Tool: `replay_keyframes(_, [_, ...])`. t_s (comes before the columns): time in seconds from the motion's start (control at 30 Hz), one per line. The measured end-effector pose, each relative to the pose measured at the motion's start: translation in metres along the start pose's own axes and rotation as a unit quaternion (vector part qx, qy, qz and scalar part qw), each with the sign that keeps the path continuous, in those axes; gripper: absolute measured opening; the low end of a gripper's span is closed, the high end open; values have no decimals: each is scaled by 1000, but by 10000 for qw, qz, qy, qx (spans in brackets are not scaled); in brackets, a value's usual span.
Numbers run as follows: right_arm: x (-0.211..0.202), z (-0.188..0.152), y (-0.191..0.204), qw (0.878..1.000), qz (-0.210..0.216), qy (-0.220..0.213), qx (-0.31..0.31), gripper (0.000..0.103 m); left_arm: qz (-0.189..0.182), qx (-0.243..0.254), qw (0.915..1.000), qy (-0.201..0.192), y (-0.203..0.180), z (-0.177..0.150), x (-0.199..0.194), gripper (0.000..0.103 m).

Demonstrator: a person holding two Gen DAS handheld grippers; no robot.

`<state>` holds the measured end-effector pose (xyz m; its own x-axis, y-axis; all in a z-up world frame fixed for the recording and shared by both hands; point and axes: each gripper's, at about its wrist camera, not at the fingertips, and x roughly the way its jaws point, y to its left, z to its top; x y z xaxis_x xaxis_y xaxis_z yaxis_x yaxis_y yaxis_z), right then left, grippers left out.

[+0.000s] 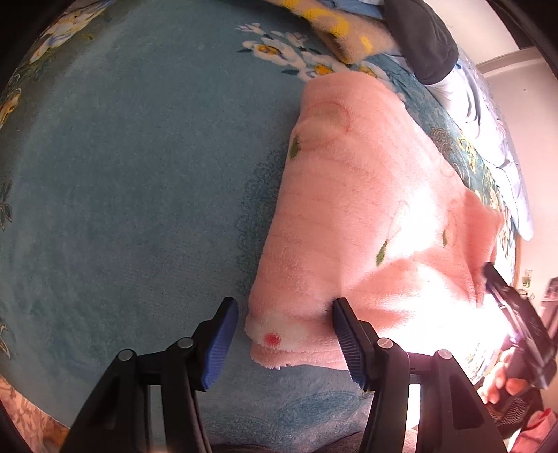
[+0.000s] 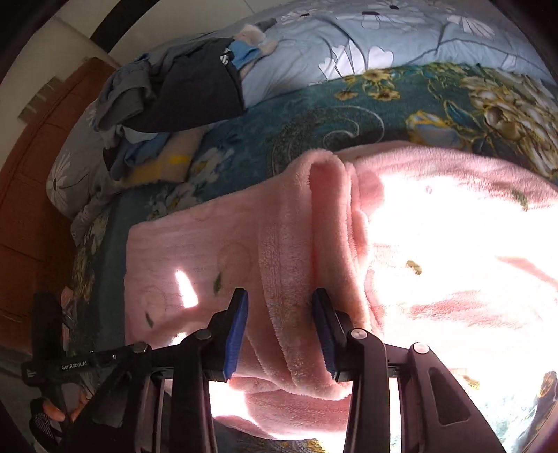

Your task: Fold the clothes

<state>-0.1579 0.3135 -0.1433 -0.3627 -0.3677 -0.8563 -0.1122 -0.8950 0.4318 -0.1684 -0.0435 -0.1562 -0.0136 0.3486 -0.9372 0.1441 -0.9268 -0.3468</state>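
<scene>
A pink fleece garment [image 1: 366, 216] lies folded lengthwise on the teal floral blanket [image 1: 139, 174]. My left gripper [image 1: 284, 339] is open, its blue pads either side of the garment's near white-trimmed corner with a red dot [image 1: 272, 338]. In the right wrist view my right gripper [image 2: 280, 334] has its jaws part open around a raised fold of the pink garment [image 2: 293, 265]; the cloth fills the gap, and I cannot tell if the pads press it. The right gripper also shows at the left wrist view's right edge [image 1: 516, 310]. Sunlight washes out much of the garment.
A pile of dark and grey clothes [image 2: 181, 94] lies at the back on a pale blue floral quilt [image 2: 366, 41]. A yellow-patterned cloth [image 1: 334, 31] lies beyond the garment. A wooden wardrobe [image 2: 38, 181] stands left of the bed.
</scene>
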Motion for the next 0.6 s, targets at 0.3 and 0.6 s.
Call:
replay_keyframes(0.3, [-47, 7, -21, 9976, -305, -625, 71, 6, -44, 12, 10000, 0, -1, -10, -5, 60])
replay_keyframes(0.6, [-23, -9, -50, 9977, -48, -382, 550, 44, -286, -173, 9994, -97, 4, -21, -12, 61])
